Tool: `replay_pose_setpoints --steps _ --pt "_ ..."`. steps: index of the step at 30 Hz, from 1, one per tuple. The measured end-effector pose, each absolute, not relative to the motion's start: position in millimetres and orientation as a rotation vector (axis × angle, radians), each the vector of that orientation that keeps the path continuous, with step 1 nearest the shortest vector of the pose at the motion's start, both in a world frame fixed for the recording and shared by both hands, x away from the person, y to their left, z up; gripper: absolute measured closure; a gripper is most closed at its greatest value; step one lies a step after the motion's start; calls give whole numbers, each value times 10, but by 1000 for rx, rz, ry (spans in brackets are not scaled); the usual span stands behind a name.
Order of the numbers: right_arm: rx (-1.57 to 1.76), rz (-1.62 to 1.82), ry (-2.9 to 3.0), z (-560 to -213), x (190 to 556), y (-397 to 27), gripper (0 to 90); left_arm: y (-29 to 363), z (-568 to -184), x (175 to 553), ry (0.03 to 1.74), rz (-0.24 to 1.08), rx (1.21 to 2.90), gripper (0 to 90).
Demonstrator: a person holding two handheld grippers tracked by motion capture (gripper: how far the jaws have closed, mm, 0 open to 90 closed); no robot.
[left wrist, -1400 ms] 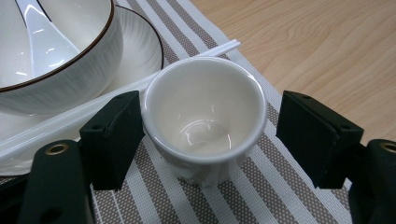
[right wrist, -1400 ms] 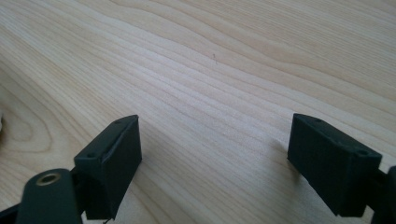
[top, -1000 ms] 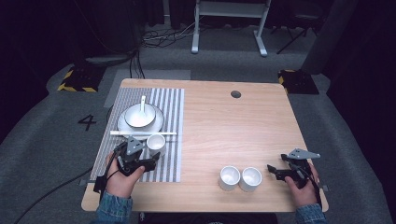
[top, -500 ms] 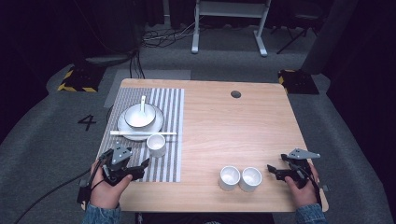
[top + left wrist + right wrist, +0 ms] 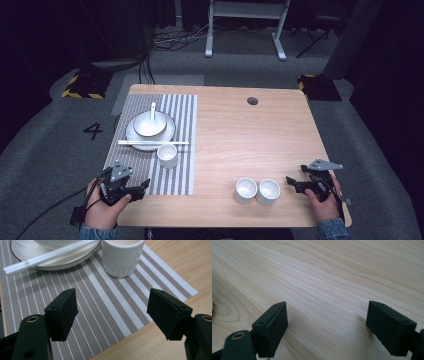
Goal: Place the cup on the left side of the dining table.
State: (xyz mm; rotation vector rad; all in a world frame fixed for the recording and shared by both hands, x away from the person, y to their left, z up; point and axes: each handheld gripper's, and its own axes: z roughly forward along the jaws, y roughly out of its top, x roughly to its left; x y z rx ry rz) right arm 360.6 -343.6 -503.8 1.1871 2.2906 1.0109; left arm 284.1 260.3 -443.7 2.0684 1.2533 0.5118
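My left gripper has just let go of the small white cup and come back toward me: a second ago it was up at the cup on the striped mat, and half a second ago it was already sliding away. Now it rests near the mat's near-left corner, its jaws wide apart with nothing between them. In the left gripper view I see the cup standing upright ahead of the open jaws, well clear of them, just beside the plate with the chopsticks laid across it.

So I judge the cup to be placed. It sits on the mat just in front of the plate and bowl, touching nothing I hold, and the setting on that side looks finished for this cup.

My right gripper has not moved in that time. It lies on the bare wood at the near-right of the table, jaws spread and empty, pointing at the two white cups that stand side by side just to its left. Those two look like the next things to set out.
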Motion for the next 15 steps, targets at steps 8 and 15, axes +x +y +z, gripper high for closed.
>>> replay_pose_setpoints --steps 8,15 --pt "1186 1009 2291 -5038 3608 -3435 176 2746 -4615 2835 1289 480 2094 229" --pt "1186 1009 2291 -5038 3608 -3435 176 2745 -4754 2842 1296 467 2118 224"
